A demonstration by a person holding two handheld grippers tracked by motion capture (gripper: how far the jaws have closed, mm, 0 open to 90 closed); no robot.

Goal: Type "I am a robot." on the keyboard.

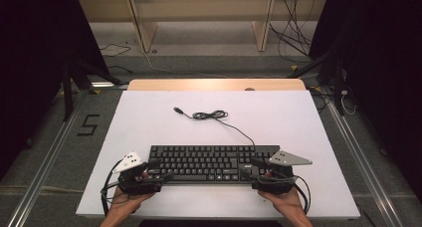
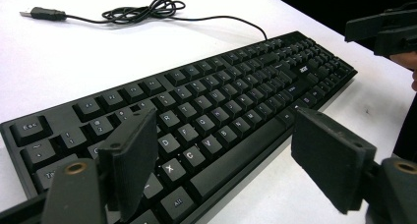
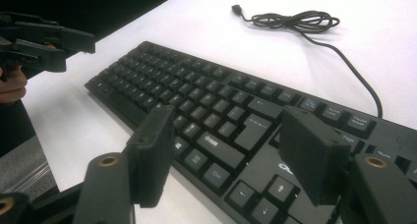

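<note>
A black keyboard lies flat near the front edge of the white table. Its thin cable runs back to a loose coil and ends in a USB plug lying free. My left gripper is at the keyboard's left end, open. One pad hangs over the left keys and the other over the table in front. My right gripper is at the right end, open, straddling the front edge by the arrow keys. Neither gripper's pads press on anything.
A wooden strip borders the table's far edge. Beyond it are wooden shelf legs and loose cables on the floor. A "5" mark is on the floor at left. Bare white table lies behind the keyboard.
</note>
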